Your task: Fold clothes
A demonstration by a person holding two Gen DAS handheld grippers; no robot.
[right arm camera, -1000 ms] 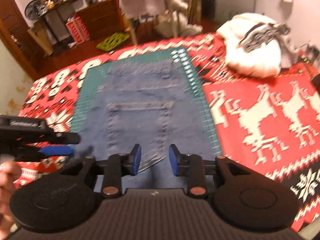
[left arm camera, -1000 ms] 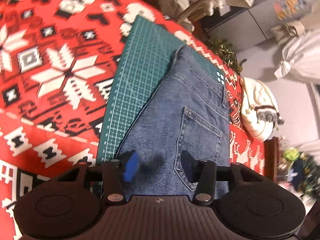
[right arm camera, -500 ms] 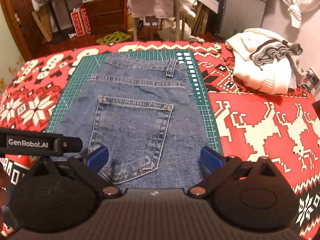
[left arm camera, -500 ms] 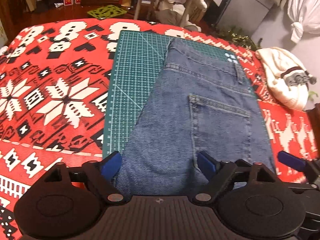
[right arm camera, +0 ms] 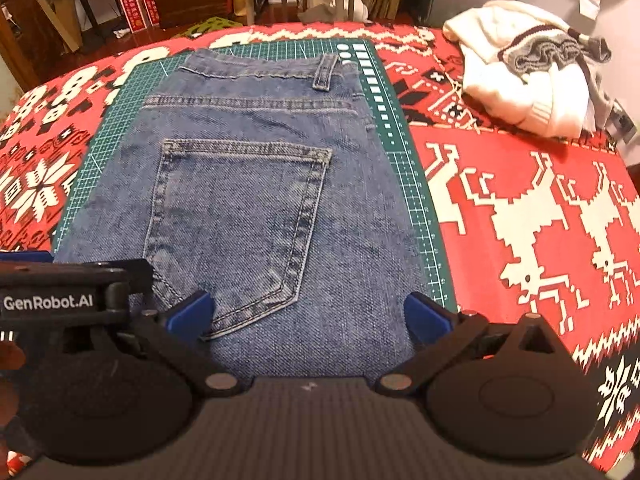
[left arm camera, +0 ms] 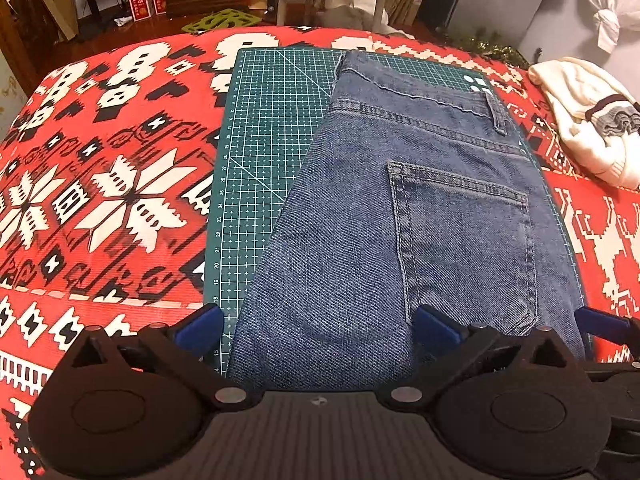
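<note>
Folded jeans [left arm camera: 400, 216] lie pocket-up on the green cutting mat [left arm camera: 264, 152], their near end hidden beneath the left claw [left arm camera: 318, 326] and right claw [right arm camera: 308, 316], both spread wide and holding nothing.

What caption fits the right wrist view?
Open right gripper above folded jeans on a green cutting mat; white sweater nearby.

One jeans [right arm camera: 256, 184], one mat [left arm camera: 272, 128], one sweater [right arm camera: 520, 80], two tongs [left arm camera: 316, 330] [right arm camera: 306, 314].
</note>
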